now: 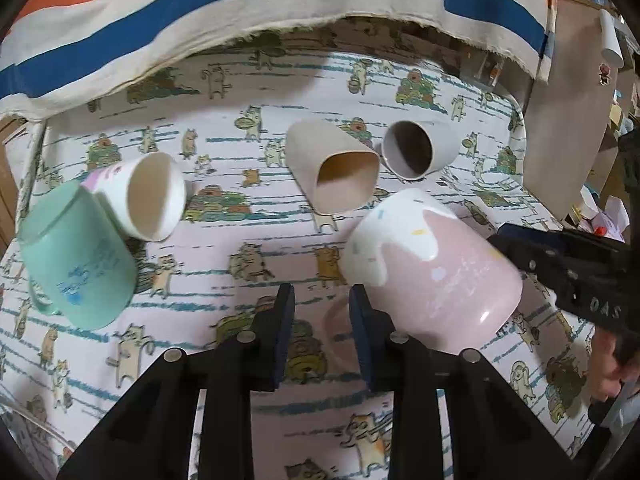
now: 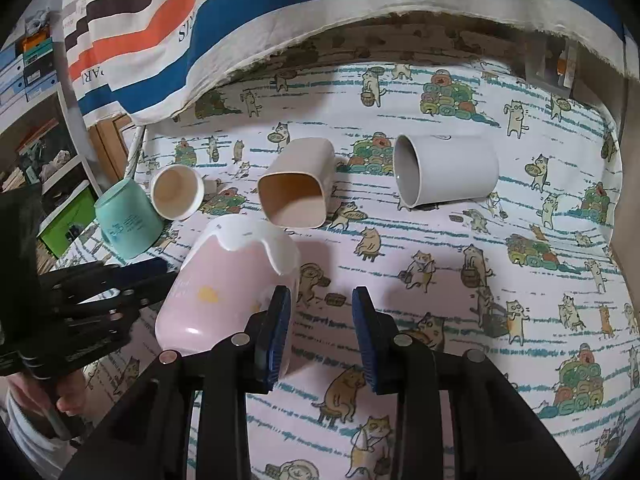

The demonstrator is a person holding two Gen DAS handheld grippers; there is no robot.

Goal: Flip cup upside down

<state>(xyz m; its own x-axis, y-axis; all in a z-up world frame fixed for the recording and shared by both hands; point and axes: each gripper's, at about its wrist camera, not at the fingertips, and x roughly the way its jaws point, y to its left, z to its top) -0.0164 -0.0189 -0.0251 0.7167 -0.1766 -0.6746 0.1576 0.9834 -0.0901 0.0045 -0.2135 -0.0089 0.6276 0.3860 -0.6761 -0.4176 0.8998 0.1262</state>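
A pink and white mug point(image 1: 432, 264) lies on its side on the cat-print cloth, base toward me; it also shows in the right wrist view point(image 2: 236, 284). My left gripper point(image 1: 322, 300) is open and empty just left of the mug, its right finger point(image 1: 362, 320) close to the mug's handle. My right gripper point(image 2: 322, 300) is open and empty, its left finger point(image 2: 278, 320) beside the mug's right side. Each gripper shows in the other's view: the right one point(image 1: 568, 268) and the left one point(image 2: 120, 280).
Other cups lie on their sides: a mint mug point(image 1: 76, 256), a white paper cup point(image 1: 148, 196), a beige square cup point(image 1: 340, 168) and a grey mug point(image 1: 420, 152). A striped cloth point(image 1: 240, 8) hangs at the back. Shelves point(image 2: 36, 120) stand at the left.
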